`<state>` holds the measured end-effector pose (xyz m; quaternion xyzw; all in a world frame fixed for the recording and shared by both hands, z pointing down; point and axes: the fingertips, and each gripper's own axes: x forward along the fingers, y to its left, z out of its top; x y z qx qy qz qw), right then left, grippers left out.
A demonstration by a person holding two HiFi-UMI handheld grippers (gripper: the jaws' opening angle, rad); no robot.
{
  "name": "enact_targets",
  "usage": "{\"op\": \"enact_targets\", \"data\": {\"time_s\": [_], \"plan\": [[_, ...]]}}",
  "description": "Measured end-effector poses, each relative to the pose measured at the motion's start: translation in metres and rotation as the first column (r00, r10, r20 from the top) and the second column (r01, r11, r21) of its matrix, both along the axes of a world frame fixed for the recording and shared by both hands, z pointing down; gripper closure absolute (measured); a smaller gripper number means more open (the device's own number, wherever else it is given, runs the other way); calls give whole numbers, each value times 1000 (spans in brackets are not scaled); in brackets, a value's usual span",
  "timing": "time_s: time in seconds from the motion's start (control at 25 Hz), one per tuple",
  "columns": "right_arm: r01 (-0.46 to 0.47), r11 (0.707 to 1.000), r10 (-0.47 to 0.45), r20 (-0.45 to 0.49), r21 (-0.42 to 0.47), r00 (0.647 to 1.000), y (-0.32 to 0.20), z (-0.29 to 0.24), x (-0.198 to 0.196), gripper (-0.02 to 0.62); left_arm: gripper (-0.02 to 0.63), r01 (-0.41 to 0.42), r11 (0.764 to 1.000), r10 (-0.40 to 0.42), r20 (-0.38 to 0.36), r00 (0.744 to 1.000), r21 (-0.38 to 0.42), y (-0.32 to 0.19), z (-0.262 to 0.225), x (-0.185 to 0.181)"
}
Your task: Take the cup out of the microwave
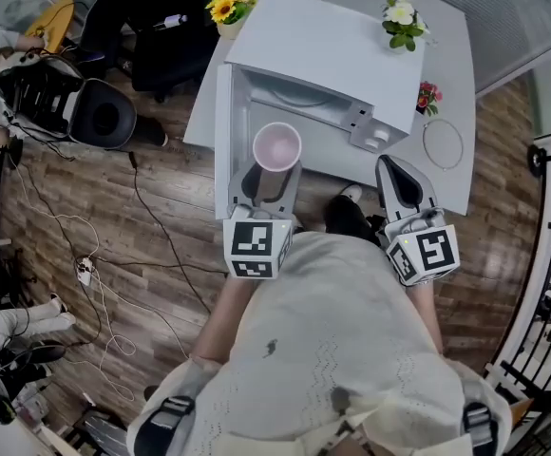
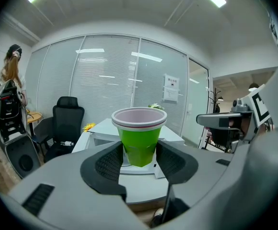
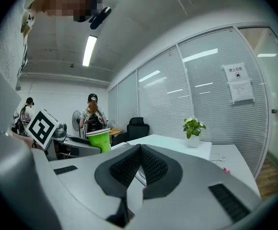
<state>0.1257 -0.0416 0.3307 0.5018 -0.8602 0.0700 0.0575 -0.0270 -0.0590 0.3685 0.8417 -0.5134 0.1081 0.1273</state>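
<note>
Cup: green plastic, white rim, pale inside, upright, pinched by left gripper just outside open white microwave. Right gripper pressed together, empty. White table, wood-plank floor, blind-covered glass partitions.

The cup looks like thin plastic — glossy green outside, smooth pale pinkish white inside, with a rolled rim. The left gripper and the right gripper have matt grey plastic shells; their pads are black, rubbery-looking and finely ribbed. The microwave has a smooth white casing with a soft sheen, and the table under it is smooth and white too. The floor shows brown wood-grain planks — matt. The person's top is cream knitted cloth.
</note>
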Motion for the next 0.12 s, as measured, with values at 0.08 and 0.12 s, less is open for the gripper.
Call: {"op": "enact_targets", "data": {"time_s": [0.08,0.12], "plan": [[-3,1000,3,-1,8,1000,-2,-4,3,588,370,2,1000,-2,1,1000,4,-2,-1,1],[-4,1000,4,0,13,1000,-3,-6,5,588,370,2,1000,-2,1,1000,7,-2,-2,1]]}}
